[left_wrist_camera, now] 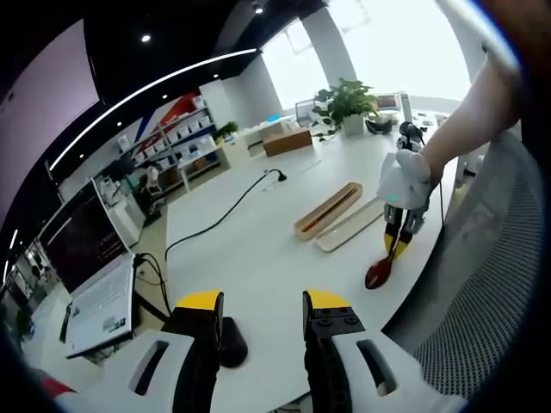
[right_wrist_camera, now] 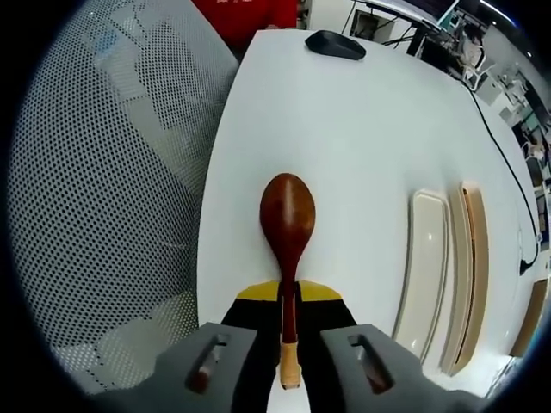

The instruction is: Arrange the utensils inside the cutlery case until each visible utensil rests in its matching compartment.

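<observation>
On the surface (left_wrist_camera: 258,249), the cutlery case (left_wrist_camera: 329,209) and its lid (left_wrist_camera: 349,225) lie side by side, just apart, long sides parallel. The spoon (right_wrist_camera: 287,225) is held between the right gripper (right_wrist_camera: 288,297) jaws, bowl forward, near the surface edge and apart from the lid. A mouse (left_wrist_camera: 231,341) sits before the left gripper (left_wrist_camera: 262,303). A laptop (left_wrist_camera: 90,275) stands at the far left. A cable (left_wrist_camera: 225,212) runs across the surface behind the case. A mesh chair (right_wrist_camera: 112,172) sits beside the surface edge.

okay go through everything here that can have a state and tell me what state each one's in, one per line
Right tongs: shut on the wooden spoon.
Left tongs: open, holding nothing.
Wooden spoon: gripped by its handle, bowl forward.
Cutlery case: open, lying on the table.
Case lid: off, lying beside the case.
Laptop: open.
</observation>
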Available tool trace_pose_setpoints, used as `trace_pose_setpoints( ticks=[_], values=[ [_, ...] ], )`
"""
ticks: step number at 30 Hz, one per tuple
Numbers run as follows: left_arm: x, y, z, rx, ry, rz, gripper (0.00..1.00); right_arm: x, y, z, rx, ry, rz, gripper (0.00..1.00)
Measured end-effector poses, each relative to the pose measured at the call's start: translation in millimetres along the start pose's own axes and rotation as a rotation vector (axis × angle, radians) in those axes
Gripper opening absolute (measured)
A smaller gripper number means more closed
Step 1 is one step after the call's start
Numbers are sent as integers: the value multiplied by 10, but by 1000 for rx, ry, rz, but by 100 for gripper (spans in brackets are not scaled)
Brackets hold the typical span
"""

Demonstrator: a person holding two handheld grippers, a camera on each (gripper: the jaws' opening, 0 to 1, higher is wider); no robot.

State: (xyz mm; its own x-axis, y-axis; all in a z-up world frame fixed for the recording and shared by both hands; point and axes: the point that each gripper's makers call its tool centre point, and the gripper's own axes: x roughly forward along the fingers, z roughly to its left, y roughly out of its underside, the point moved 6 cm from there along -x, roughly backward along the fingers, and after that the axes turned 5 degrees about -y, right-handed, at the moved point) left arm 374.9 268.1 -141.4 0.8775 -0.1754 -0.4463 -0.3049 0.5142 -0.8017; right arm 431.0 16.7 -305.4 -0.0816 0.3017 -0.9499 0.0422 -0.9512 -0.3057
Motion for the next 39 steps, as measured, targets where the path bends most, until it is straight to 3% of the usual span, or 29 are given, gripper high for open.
trace_pose_setpoints(
  ticks=[19,39],
  values=[
    [-3,15,24,-7,-7,-4,37,-6,-2,-19,36,-27,2,0],
    [-3,21,29,-12,-7,-1,37,-166,9,-141,44,14,1,0]
  ],
)
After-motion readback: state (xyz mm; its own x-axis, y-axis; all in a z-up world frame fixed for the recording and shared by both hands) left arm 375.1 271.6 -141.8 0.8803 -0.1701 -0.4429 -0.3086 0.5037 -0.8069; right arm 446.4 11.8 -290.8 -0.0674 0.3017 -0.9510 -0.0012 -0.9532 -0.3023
